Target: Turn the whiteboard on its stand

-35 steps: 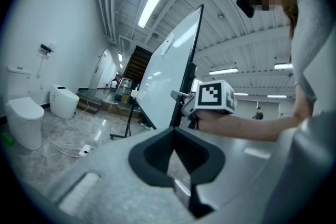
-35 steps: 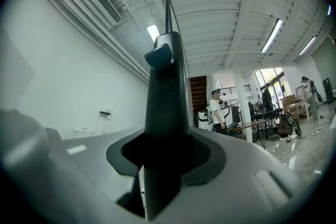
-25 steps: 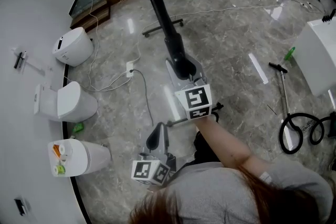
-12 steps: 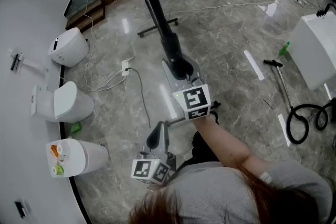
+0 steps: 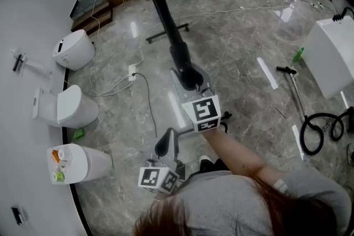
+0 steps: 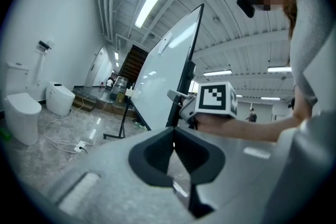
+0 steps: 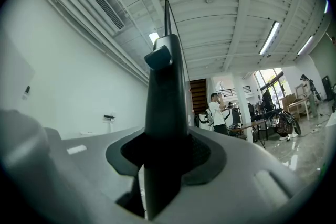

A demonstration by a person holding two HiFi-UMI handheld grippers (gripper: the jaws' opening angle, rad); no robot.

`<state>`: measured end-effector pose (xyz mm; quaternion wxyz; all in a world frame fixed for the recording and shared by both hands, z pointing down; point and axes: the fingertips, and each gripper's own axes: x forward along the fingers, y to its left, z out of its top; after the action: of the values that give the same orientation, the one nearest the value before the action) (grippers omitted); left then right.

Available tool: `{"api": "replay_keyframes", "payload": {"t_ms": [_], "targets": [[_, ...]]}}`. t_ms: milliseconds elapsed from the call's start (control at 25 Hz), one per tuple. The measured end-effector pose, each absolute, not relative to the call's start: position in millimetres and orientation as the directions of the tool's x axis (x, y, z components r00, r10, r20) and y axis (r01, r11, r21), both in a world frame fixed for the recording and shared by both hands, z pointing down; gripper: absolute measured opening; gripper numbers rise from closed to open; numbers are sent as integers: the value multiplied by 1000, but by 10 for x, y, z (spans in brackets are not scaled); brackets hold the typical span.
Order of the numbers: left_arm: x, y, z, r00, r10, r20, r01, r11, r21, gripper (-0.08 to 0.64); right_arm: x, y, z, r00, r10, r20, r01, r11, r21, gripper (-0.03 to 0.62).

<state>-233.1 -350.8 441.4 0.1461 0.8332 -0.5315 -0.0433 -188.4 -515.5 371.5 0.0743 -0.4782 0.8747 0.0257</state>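
The whiteboard (image 5: 164,14), standing edge-on on its stand (image 5: 166,32), is being clamped at its black frame by the right gripper (image 5: 191,80), whose jaws are being held partly apart by the bar between them. Compared with a second ago, that gripper and the frame's end are being seen slightly nearer the person, and a shoe (image 5: 204,160) is now being shown beneath them. The left gripper (image 5: 164,147) is being kept low beside the body as before, jaws together, nothing held.
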Motion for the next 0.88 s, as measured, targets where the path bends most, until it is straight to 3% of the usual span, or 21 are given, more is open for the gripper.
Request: {"api": "replay_keyframes", "payload": {"t_ms": [880], "targets": [[-1848, -2936, 4411, 411, -907, 94, -875, -364, 321, -5, -1728, -4491, 3743, -601, -785, -151, -793, 609, -11, 161]]}}
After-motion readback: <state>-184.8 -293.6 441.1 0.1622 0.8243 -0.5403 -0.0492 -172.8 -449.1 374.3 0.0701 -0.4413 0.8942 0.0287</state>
